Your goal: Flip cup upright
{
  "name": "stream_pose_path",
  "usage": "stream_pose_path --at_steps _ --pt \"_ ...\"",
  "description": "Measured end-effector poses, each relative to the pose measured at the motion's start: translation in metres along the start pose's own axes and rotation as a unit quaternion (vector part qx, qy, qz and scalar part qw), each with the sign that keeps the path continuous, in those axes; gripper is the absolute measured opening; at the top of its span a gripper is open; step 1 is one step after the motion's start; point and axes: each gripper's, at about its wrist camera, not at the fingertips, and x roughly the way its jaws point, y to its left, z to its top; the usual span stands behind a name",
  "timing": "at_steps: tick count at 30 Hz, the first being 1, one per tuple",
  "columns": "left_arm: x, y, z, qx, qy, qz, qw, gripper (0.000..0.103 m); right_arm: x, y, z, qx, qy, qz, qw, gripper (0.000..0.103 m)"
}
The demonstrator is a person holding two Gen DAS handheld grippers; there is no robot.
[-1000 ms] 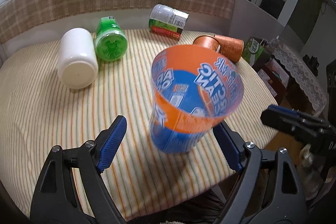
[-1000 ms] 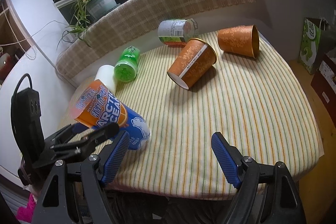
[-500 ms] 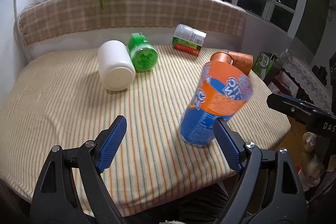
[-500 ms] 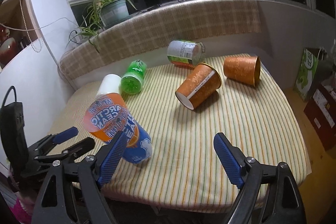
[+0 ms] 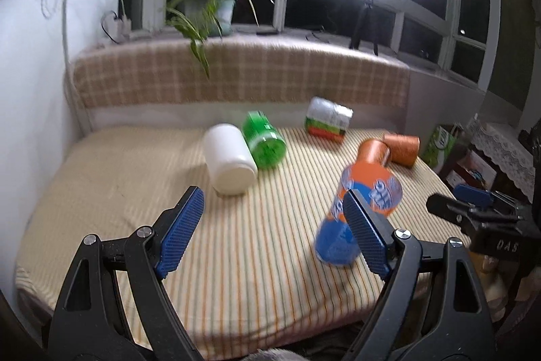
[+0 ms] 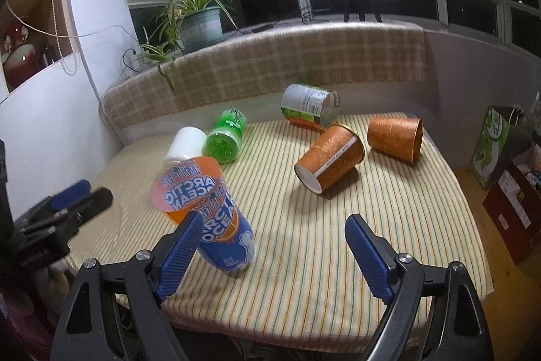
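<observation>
While its blue base rests on the striped cloth near the front edge of the surface [image 6: 389, 225], the orange-and-blue cup [image 6: 216, 219] stands tilted, its orange mouth end up and leaning toward the left side of the surface in the right wrist view. Neither tool touches the cup as far as the views show. The left tool [image 5: 274, 232] has its blue-padded fingers spread wide apart with nothing between them; in its own view the cup [image 5: 358, 212] lies partly behind the right-hand pad. The right tool [image 6: 270, 256] is likewise spread apart and holds nothing; its left-hand pad overlaps the cup in the picture, but contact cannot be determined. The left tool also appears at the left edge of the right wrist view, just beside the front left corner of the surface. Farther back, a white jar [image 5: 230, 163] and a green bottle [image 5: 263, 142] lie on their sides, touching each other. A labelled can [image 6: 309, 104] lies on its side near the rear cushion [image 6: 304, 56]. Two orange paper cups [image 6: 329, 158] lie on their sides at the right, close together. A potted plant [image 6: 192, 19] stands on the sill behind the cushion.
</observation>
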Motion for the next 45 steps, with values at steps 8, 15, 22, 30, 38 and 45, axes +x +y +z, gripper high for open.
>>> stream_pose_path --at_steps 8,15,22,30,38,45 --pt "-0.012 0.003 0.005 0.001 -0.035 0.021 0.9992 0.102 -0.01 0.007 0.003 -0.007 -0.042 -0.018 0.999 0.103" --pt "-0.012 0.005 0.004 0.0 -0.035 0.03 0.9989 0.102 -0.01 0.009 0.004 -0.008 -0.055 -0.028 0.998 0.103" --pt "-0.012 0.005 0.005 0.0 -0.033 0.031 0.999 0.102 -0.01 0.01 0.003 -0.01 -0.054 -0.029 0.998 0.103" --pt "-0.012 0.009 0.006 -0.002 -0.035 0.033 0.9988 0.102 -0.008 0.01 0.003 -0.011 -0.055 -0.03 0.998 0.103" --pt "-0.012 0.008 0.006 -0.001 -0.035 0.034 0.9988 0.102 -0.008 0.009 0.002 -0.011 -0.054 -0.031 0.998 0.103" --pt "-0.012 0.007 0.007 -0.002 -0.035 0.035 0.9988 0.102 -0.007 0.008 0.002 -0.011 -0.052 -0.032 0.998 0.103"
